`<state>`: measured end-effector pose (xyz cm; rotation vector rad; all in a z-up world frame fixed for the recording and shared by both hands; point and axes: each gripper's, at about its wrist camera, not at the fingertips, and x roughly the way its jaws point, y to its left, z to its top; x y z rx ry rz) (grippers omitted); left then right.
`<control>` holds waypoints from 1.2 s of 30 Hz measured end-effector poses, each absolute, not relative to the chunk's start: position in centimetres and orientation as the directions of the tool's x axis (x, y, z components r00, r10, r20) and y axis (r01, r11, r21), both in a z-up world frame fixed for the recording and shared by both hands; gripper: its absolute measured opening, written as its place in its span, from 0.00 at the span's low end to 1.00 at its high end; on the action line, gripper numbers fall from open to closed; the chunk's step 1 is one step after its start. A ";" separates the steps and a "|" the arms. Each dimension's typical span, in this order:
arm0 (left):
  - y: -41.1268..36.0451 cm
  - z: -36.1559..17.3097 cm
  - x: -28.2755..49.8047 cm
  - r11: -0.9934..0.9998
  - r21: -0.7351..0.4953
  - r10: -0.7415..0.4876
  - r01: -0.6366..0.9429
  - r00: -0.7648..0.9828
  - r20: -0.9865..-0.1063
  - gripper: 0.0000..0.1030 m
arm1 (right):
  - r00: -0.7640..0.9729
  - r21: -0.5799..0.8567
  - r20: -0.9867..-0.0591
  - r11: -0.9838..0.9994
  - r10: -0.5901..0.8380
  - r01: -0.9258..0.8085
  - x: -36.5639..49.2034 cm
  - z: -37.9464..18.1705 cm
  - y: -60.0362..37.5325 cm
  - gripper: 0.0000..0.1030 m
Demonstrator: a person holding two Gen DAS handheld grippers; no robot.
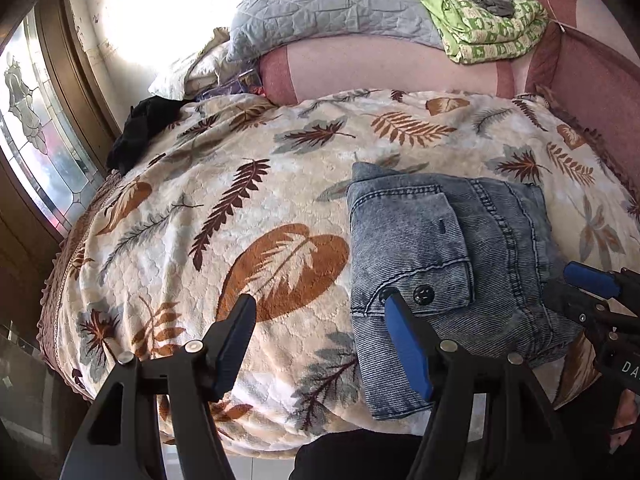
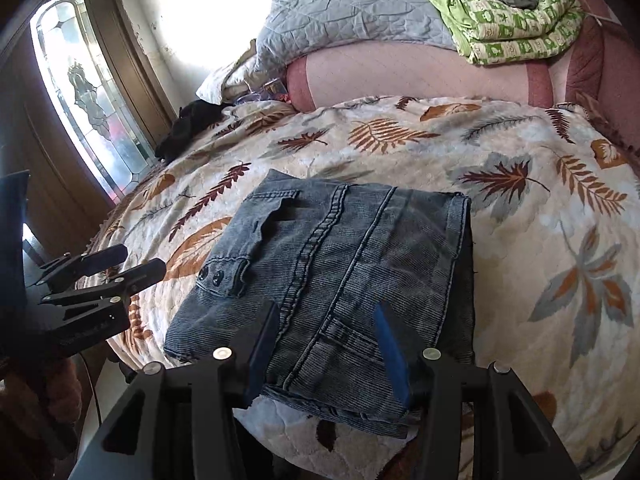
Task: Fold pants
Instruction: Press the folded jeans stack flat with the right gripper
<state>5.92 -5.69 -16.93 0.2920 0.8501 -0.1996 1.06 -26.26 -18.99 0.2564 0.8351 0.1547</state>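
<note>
The blue denim pants (image 2: 332, 264) lie folded into a thick rectangle on the leaf-patterned blanket (image 2: 520, 208), near the bed's front edge, with a buttoned pocket flap (image 1: 424, 292) showing. My right gripper (image 2: 327, 309) stands open just above the near end of the pants, and its pads do not press the cloth. It also enters the left wrist view as the right gripper (image 1: 576, 288), at the pants' right side. My left gripper (image 1: 320, 300) is open over bare blanket just left of the pants, with its right finger (image 1: 404, 340) over their left edge.
A grey quilt (image 1: 328, 4) and a folded green blanket (image 1: 492, 24) rest on a pink bolster (image 1: 400, 68) at the back. A black garment (image 1: 140, 132) lies at the bed's left edge by a glazed wooden door (image 2: 84, 92). The bed's front edge (image 1: 240, 444) is just below the grippers.
</note>
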 end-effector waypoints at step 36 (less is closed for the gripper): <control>-4.1 -15.8 5.4 0.954 0.167 -0.049 0.247 0.682 -0.730 0.66 | 0.716 0.254 -0.680 0.967 0.156 0.031 -0.2 -17.3 -28.3 0.51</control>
